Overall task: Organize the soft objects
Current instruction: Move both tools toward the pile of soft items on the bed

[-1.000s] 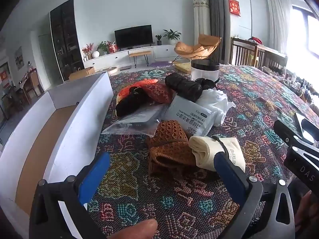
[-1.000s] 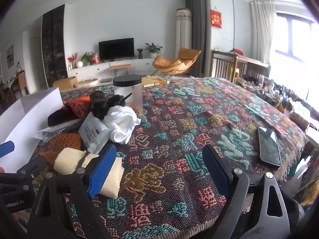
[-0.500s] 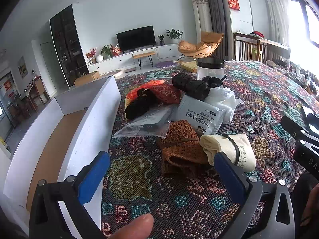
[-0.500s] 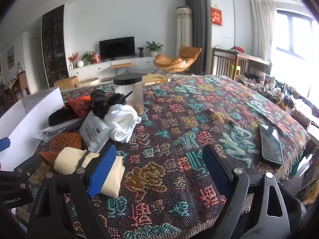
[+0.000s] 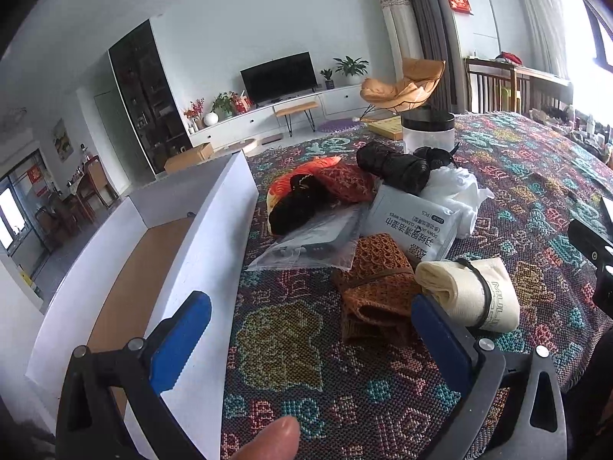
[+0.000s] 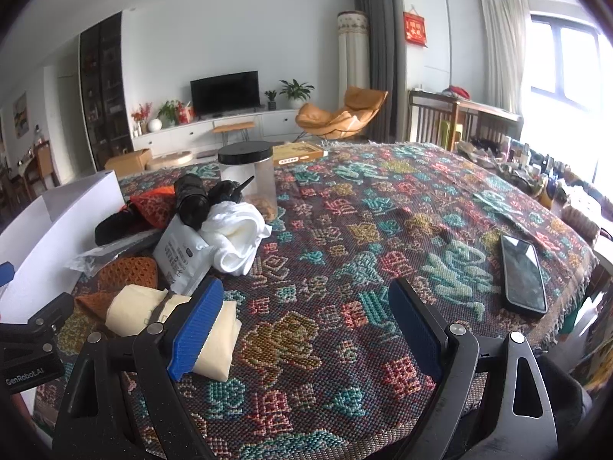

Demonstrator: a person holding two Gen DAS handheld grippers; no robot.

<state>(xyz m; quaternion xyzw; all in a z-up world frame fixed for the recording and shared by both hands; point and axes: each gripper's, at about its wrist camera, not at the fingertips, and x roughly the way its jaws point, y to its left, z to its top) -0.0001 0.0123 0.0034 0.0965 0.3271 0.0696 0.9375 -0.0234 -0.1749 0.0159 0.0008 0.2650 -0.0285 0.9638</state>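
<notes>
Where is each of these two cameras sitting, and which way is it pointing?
Left wrist view: rides the left gripper, looking along its open blue fingers across the patterned tablecloth at the white cardboard box and brown knitted roll; a fingertip shows.
Right wrist view: rides the right gripper, facing the table's right side and black smartphone.
Both show the cream fabric roll and the black-lidded clear jar.

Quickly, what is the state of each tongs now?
Left tongs: open, holding nothing.
Right tongs: open, holding nothing.
</notes>
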